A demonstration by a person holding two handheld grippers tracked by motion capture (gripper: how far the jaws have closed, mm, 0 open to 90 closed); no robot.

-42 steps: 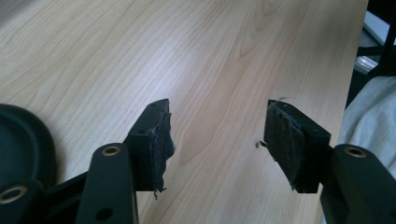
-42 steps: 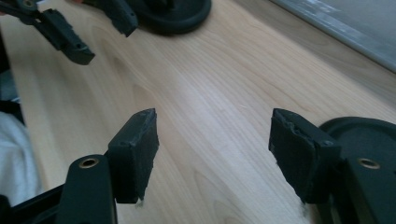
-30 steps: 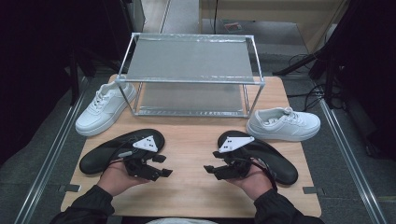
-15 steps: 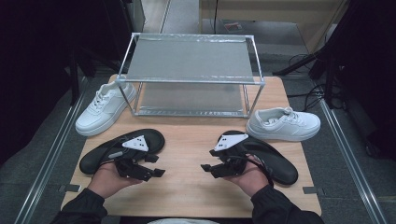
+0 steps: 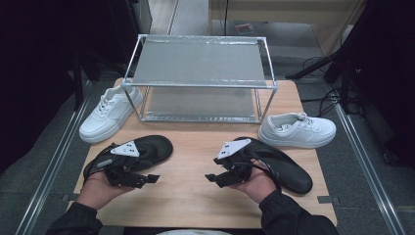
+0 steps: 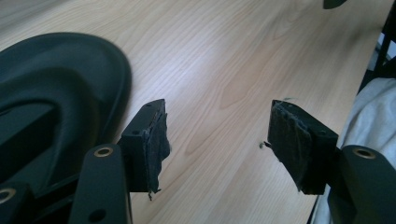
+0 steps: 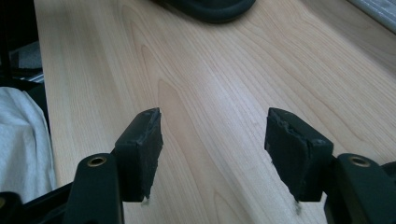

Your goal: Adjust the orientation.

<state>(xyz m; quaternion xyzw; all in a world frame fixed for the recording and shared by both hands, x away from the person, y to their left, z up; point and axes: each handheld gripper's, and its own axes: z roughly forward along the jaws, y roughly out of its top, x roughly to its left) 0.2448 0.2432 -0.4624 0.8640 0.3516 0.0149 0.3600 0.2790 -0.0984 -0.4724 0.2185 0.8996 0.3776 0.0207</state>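
Two black hand-held grippers, dark sleeves

The left gripper (image 5: 147, 178) and the right gripper (image 5: 213, 177) are black, each topped by a grey three-cornered plate marked with small dark dots. Each has two blocky black jaws faced with dark pads (image 6: 159, 140) whose edges are frayed, loose threads hanging off them. Brass-coloured round fittings, probably screws or rivets, sit in the jaw arms. The person wears dark long sleeves (image 5: 293, 218) with ribbed cuffs; pale grey cloth shows at the edge of both gripper views.
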